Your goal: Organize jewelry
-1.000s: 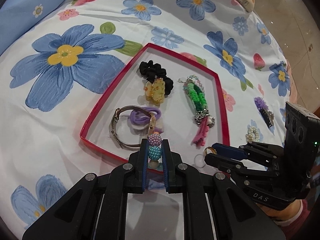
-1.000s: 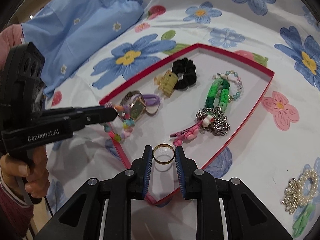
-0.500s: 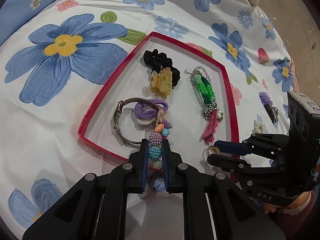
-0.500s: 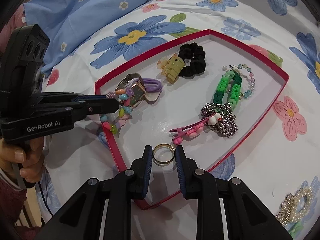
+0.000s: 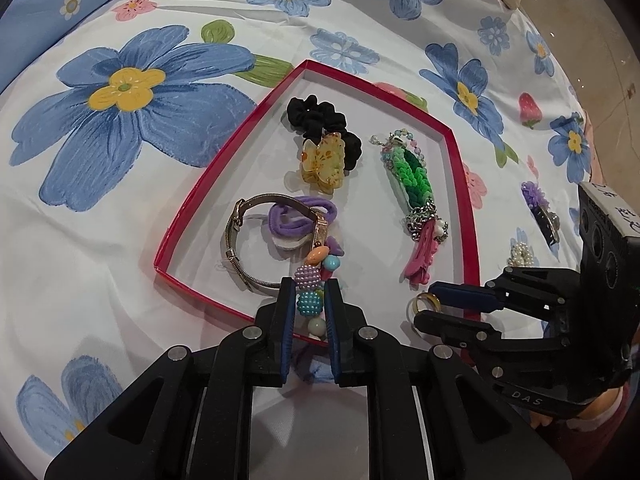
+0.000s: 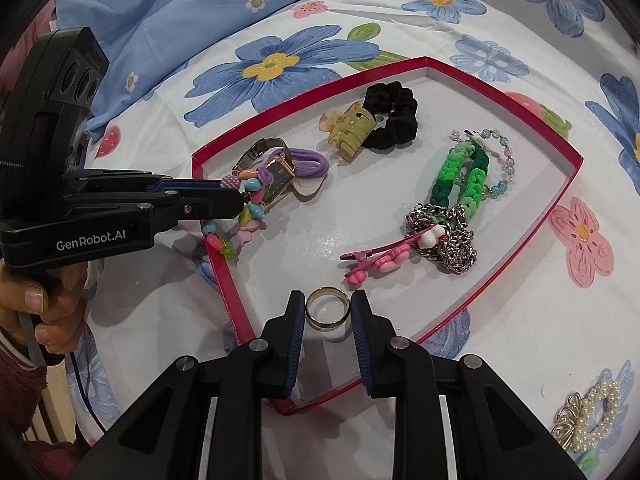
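Note:
A shallow red-rimmed box (image 5: 208, 184) (image 6: 232, 292) lies on a flowered bedsheet. My left gripper (image 5: 308, 286) (image 6: 236, 196) pinches a colourful beaded bracelet (image 5: 309, 305) (image 6: 224, 246) at the box's near rim. Its jaws are opening, with a blue bead still touching both pads. The bracelet's loose end drapes over the rim beside a gold watch (image 5: 236, 236) (image 6: 276, 184). My right gripper (image 6: 328, 300) (image 5: 430, 300) is shut on a gold ring (image 6: 328, 326) (image 5: 420, 305), held just above the box floor near its front corner.
Inside the box lie a purple hair tie (image 5: 296, 220), black scrunchie (image 5: 316, 114), yellow claw clip (image 5: 324, 164), green braided bracelet (image 5: 414, 172), and pink clip (image 5: 420, 256). A pearl piece (image 6: 592, 416) and purple flower clip (image 5: 536, 196) lie outside. A blue pillow (image 6: 180, 12) sits behind.
My left gripper has edged forward, so the bracelet's beads now reach over the rim to the watch. The right gripper has rolled slightly, still with the ring between its pads.

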Demonstrator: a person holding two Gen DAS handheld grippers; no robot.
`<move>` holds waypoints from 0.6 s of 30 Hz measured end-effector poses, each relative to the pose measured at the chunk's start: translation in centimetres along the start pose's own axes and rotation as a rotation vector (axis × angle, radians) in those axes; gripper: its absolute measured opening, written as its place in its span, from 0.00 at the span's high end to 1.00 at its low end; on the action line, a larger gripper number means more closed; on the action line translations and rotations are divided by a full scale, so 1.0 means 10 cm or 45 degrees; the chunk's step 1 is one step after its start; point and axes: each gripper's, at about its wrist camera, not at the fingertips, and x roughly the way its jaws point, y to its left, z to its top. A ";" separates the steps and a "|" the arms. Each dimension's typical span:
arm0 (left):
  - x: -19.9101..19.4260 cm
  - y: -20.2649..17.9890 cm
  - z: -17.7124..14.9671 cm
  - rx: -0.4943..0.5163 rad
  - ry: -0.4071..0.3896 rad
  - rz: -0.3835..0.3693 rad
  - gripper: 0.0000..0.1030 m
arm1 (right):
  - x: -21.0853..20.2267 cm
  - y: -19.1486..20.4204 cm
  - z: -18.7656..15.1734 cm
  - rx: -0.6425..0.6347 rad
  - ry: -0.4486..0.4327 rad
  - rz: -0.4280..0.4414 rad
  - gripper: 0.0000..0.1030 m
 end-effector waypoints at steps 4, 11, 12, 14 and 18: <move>-0.01 -0.02 0.00 0.001 -0.003 0.001 0.81 | 0.01 0.01 0.01 -0.003 0.002 0.001 0.76; -0.04 -0.02 0.00 -0.004 -0.006 0.005 0.77 | 0.01 0.01 0.01 -0.019 0.014 -0.005 0.75; -0.05 -0.02 0.00 -0.005 -0.007 0.006 0.77 | 0.01 0.01 0.01 -0.018 0.015 -0.006 0.75; -0.06 -0.02 -0.01 -0.007 -0.008 0.006 0.76 | 0.02 0.01 0.01 -0.013 0.012 -0.005 0.75; -0.11 -0.02 -0.01 -0.014 -0.021 0.009 0.72 | 0.00 0.00 0.00 0.010 -0.011 0.010 0.74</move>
